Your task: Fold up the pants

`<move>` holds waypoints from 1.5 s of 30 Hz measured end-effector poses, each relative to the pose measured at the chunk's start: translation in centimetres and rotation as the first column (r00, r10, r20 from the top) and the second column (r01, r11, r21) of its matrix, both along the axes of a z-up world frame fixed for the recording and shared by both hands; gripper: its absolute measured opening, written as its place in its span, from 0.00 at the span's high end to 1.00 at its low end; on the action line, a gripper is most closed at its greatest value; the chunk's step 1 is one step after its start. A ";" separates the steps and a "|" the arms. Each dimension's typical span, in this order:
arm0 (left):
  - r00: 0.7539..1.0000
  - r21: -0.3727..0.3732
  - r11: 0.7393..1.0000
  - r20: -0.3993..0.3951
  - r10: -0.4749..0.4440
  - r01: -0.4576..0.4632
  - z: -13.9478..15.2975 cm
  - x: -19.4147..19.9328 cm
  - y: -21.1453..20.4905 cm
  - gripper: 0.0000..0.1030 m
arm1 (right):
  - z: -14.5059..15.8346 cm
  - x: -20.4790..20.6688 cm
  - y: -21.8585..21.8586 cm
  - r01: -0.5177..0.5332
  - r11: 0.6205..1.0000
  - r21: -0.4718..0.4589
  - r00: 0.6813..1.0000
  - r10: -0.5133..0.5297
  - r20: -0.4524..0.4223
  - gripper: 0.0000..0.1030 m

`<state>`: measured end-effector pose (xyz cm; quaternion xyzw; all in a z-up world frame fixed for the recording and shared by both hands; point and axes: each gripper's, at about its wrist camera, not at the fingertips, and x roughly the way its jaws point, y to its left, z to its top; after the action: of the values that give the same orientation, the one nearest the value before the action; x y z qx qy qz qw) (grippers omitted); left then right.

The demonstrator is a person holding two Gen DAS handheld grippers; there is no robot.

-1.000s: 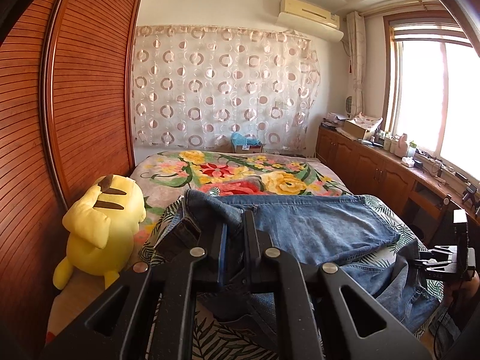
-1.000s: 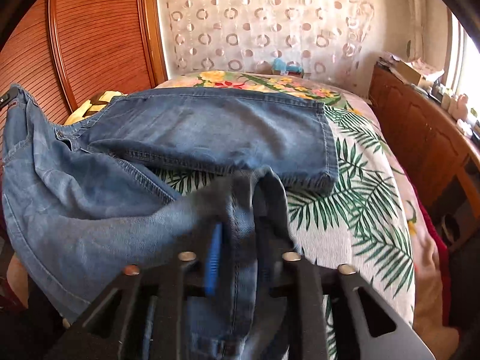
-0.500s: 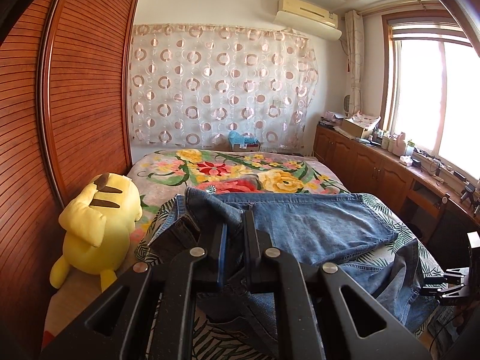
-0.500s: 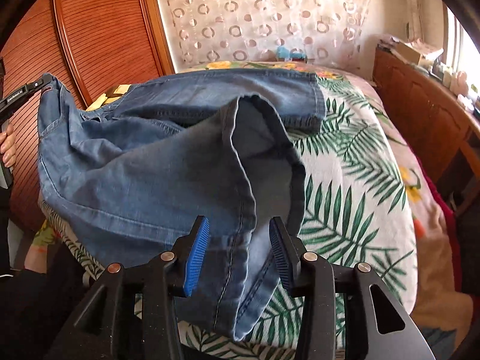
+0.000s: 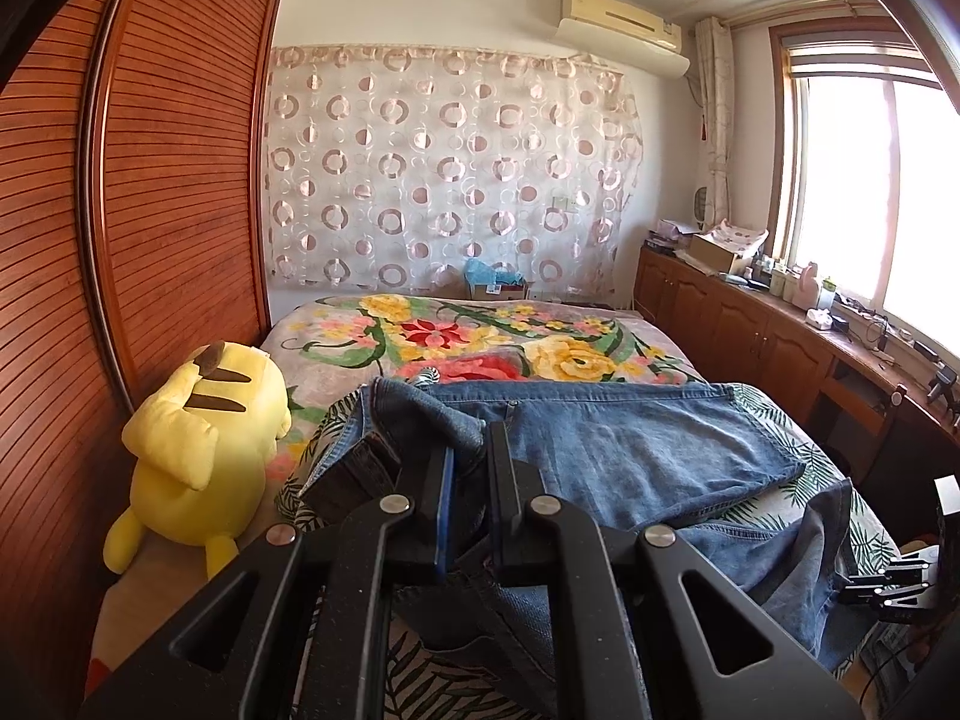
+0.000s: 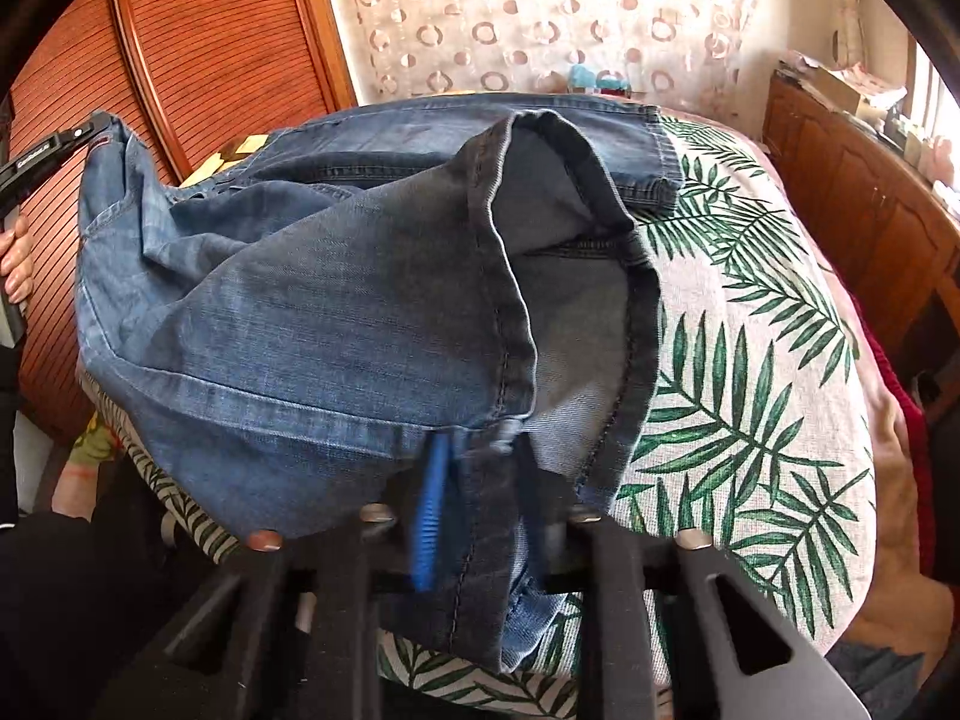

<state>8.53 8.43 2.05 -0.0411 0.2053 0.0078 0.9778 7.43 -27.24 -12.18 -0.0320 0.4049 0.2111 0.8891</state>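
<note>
Blue jeans point(image 5: 630, 450) laid crosswise on bed point(image 6: 750, 360), left claw point(image 5: 468, 480) clamping waistband, right claw point(image 6: 480, 480) pinching lifted leg hem.

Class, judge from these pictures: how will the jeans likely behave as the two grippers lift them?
The jeans look floppy: they sag between the left gripper and right gripper. The thick denim probably hangs heavy. The open leg cuff may gape and shift.

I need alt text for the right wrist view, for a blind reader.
The right gripper is shut on the hem of blue jeans, lifting one leg above a bed with a palm-leaf cover. Behind are a wooden wardrobe and a curtain.
</note>
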 end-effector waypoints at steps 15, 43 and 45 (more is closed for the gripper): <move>0.997 -0.059 0.996 0.043 0.063 -0.060 2.9 3.4 3.7 0.90 | 11.1 1.1 -5.4 0.075 0.987 0.144 0.937 -0.119 0.330 0.94; 0.990 -0.072 0.990 -0.088 0.115 -0.121 -1.4 18.4 7.4 0.90 | 11.4 14.9 0.0 0.156 0.984 0.091 0.889 -0.180 0.420 0.95; 0.988 -0.070 0.990 -0.101 0.115 -0.122 -2.0 19.1 7.5 0.90 | 11.0 15.8 0.1 0.159 0.984 0.085 0.897 -0.180 0.403 0.95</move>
<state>27.61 15.93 0.05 -0.0900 0.2496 0.0602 0.9623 23.22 -27.12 -1.21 -0.0178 0.2057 0.1317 0.9695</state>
